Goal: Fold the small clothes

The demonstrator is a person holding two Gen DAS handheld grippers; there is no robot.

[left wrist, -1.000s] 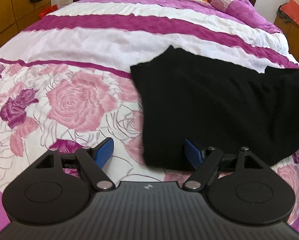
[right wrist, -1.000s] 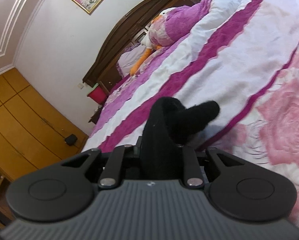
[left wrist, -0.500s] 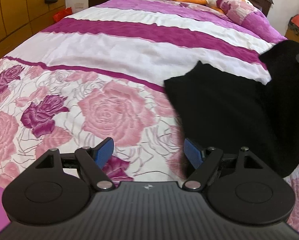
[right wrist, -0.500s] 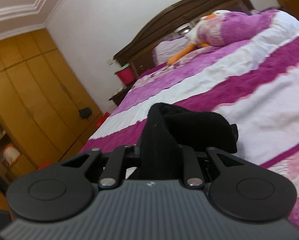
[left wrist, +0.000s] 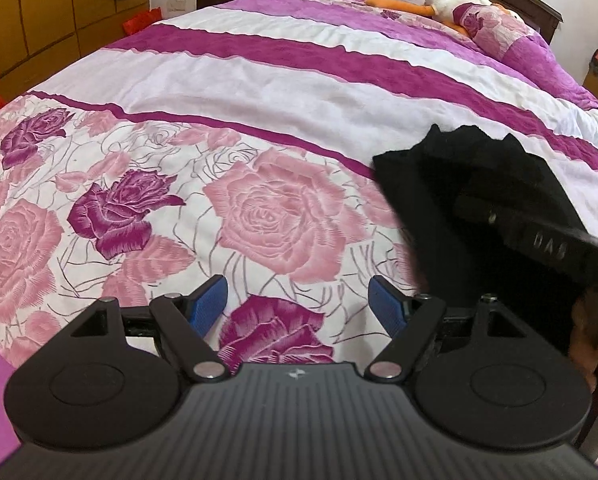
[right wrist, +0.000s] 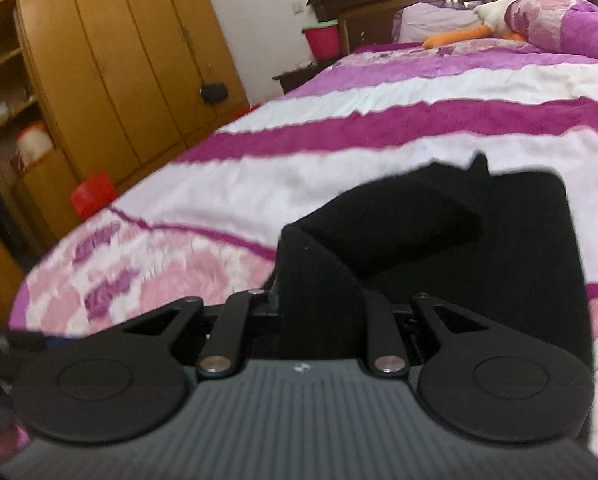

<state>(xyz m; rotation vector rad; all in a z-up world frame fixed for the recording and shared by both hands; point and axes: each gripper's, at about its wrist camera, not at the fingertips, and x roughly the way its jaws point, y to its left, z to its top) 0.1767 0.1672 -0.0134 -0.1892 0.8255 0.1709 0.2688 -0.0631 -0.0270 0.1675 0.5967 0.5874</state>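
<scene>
While spread over one bedspread, left gripper wide, bare; right gripper clamping one black garment.

Both views low over bedspread

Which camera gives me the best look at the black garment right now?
The left wrist view: the black garment shows sharp from the side on the bedspread, with the right gripper across it. The right wrist view is blurred; there the cloth bunches between the shut jaws, hiding its outline.
</scene>
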